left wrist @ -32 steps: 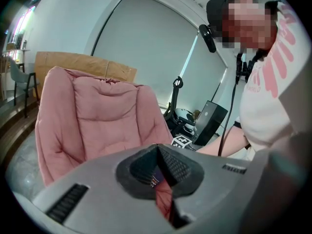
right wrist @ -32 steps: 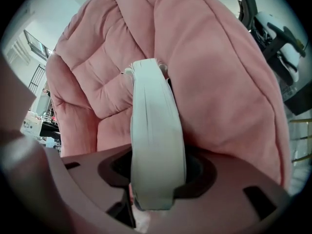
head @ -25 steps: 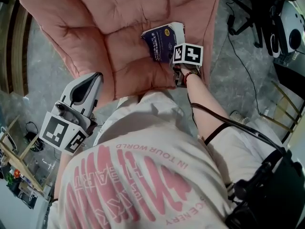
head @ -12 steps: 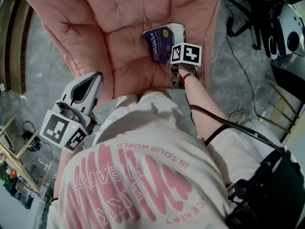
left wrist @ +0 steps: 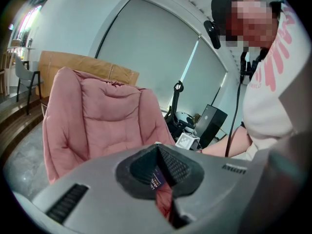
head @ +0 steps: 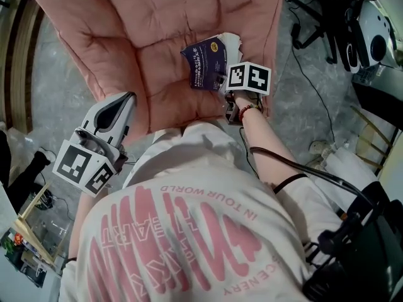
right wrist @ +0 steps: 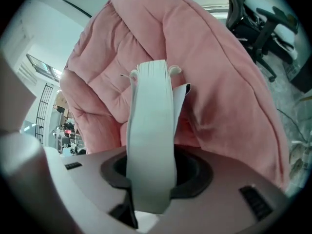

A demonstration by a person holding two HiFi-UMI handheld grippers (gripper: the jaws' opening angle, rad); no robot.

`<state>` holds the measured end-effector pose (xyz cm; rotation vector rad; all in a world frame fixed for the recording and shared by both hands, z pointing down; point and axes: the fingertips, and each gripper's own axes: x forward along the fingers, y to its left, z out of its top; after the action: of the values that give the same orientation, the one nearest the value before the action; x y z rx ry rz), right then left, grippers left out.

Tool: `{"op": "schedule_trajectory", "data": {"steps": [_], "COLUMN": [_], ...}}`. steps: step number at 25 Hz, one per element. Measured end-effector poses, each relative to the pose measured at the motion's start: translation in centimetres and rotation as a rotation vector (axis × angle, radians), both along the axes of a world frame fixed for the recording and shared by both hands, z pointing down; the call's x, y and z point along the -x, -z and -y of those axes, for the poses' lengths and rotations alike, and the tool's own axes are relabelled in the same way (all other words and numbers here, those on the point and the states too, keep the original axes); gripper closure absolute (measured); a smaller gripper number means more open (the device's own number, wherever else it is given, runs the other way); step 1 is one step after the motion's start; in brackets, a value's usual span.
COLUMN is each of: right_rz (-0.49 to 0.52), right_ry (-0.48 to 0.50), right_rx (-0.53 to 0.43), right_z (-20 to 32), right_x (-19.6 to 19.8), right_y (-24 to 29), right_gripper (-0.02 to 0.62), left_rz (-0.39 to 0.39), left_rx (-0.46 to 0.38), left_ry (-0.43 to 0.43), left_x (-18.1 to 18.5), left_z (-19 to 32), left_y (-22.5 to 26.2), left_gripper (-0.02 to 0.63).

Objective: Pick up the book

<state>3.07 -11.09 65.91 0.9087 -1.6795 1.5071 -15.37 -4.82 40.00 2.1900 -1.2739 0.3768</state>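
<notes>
Two hand-held grippers work at a pink chair (head: pixel 145 36), its thick cushion quilted into soft, plush folds. The right gripper (head: pixel 221 83) is over the right side of the chair's seat; its jaws have just been closing and now clamp the book (head: pixel 206 61) across its white page block. The book is a thick paperback with a glossy dark-blue cover, tilted up from the seat. Held near one edge, it may sag, fan open or slide out. The left gripper (head: pixel 118 106), jaws closed and empty, hangs at the chair's front left.
</notes>
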Motion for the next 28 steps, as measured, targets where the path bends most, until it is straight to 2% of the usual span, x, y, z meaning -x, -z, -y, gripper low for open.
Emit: {"op": "schedule_trajectory", "data": {"steps": [5, 13, 19, 21, 23, 25, 28], "right_rz": [0.066, 0.261, 0.457, 0.516, 0.625, 0.753, 0.822], "right_ry": [-0.038, -0.216, -0.263, -0.26, -0.246, -0.23, -0.231], "right_rx": [0.005, -0.008, -0.126, -0.176, -0.236, -0.294, -0.354], "right_z": [-1.3, -1.8, 0.7, 1.2, 1.5, 1.9, 3.0], "right_x": [-0.5, -0.5, -2.4, -2.1, -1.0, 0.0, -0.2], "right_y": [2.9, 10.0, 18.2, 19.9, 22.3, 25.8, 30.9], "right_gripper": [0.422, 0.422, 0.422, 0.421, 0.422, 0.422, 0.421], "left_rz": [-0.028, -0.117, -0.182, -0.22, -0.245, -0.246, -0.239], "left_rx": [-0.047, -0.082, -0.143, -0.177, -0.217, -0.261, -0.304], "left_ry": [-0.046, -0.063, -0.111, -0.12, -0.131, -0.139, -0.136], "left_x": [-0.6, 0.5, -3.1, -3.4, -3.4, -3.4, -3.2], "left_z": [1.0, 3.3, 5.7, 5.9, 5.9, 6.2, 7.9], "left_y": [1.2, 2.2, 6.0, 5.8, 5.5, 6.3, 9.1], "left_gripper": [0.6, 0.6, 0.6, 0.6, 0.6, 0.6, 0.6]}}
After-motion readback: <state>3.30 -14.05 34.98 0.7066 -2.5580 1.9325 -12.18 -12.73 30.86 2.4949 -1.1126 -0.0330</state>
